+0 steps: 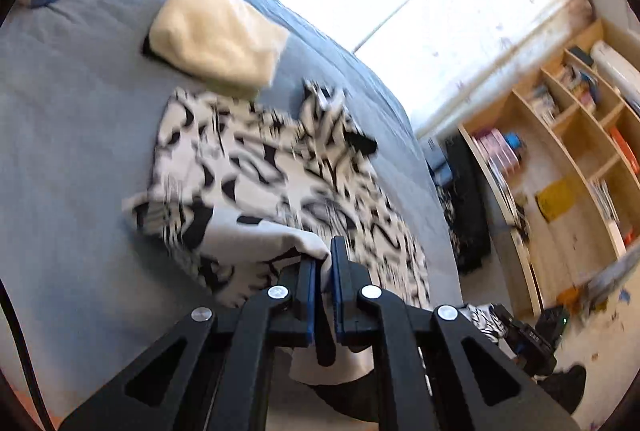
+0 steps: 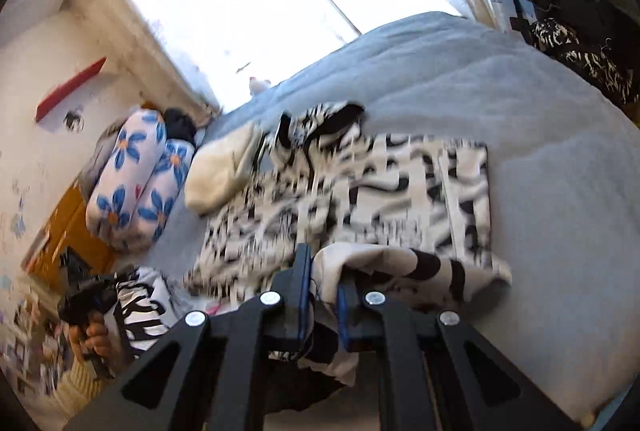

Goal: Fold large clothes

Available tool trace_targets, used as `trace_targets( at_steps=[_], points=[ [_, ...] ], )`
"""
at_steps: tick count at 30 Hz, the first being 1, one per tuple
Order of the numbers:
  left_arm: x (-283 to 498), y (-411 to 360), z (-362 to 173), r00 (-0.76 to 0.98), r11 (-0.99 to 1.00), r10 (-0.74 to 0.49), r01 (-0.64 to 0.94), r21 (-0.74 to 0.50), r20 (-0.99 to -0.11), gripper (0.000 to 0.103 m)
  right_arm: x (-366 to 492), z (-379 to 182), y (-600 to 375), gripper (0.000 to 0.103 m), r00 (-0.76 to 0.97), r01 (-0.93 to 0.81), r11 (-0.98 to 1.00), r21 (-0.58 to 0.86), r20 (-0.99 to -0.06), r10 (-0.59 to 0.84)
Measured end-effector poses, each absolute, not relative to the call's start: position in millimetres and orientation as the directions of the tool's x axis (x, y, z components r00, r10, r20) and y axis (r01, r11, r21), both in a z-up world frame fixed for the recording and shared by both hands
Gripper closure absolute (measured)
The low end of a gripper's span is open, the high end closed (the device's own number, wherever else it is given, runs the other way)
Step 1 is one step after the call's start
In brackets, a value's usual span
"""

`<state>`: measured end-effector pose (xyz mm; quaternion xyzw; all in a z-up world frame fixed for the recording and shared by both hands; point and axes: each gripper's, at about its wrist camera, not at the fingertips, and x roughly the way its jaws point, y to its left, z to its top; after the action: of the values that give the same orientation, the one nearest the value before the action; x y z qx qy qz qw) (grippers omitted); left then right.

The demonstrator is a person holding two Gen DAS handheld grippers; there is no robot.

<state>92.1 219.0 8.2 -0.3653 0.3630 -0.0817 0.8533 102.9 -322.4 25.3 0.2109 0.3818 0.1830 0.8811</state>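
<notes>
Both tools, left tool point(image 1: 323, 263) and right tool point(image 2: 324, 281), are clamped on my black-and-white patterned fabric garment's point(image 1: 256, 167) near hem at frame bottom, ready for folding over the grey bed point(image 1: 72, 119).

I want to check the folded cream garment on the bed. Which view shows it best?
The left wrist view: the cream garment lies whole and unobstructed there. In the right wrist view it sits smaller, partly hidden behind the black-and-white garment.
</notes>
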Motion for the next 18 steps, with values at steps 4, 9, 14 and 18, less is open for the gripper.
trace_targets(
  at_steps=[4,9,14,18],
  points=[
    [146,237,16,0.747,0.733,-0.326,-0.188,-0.654,-0.579,0.098,170,25,-336,0.092,0.658,-0.063,0.814,0.577,-0.589,0.469],
    [218,255,-9,0.703,0.694,-0.338,-0.263,-0.670,-0.626,0.088,237,0,-343,0.072,0.635,0.056,0.788,0.613,-0.631,0.445],
    [259,244,-41,0.628,0.754,-0.302,-0.304,-0.583,-0.717,0.071,265,-27,-341,0.061,0.611,0.103,0.817,0.567,-0.684,0.398],
    [272,244,-57,0.608,0.803,-0.220,-0.331,-0.496,-0.763,0.041,276,-56,-346,0.060,0.567,0.136,0.834,0.535,-0.732,0.377]
  ],
)
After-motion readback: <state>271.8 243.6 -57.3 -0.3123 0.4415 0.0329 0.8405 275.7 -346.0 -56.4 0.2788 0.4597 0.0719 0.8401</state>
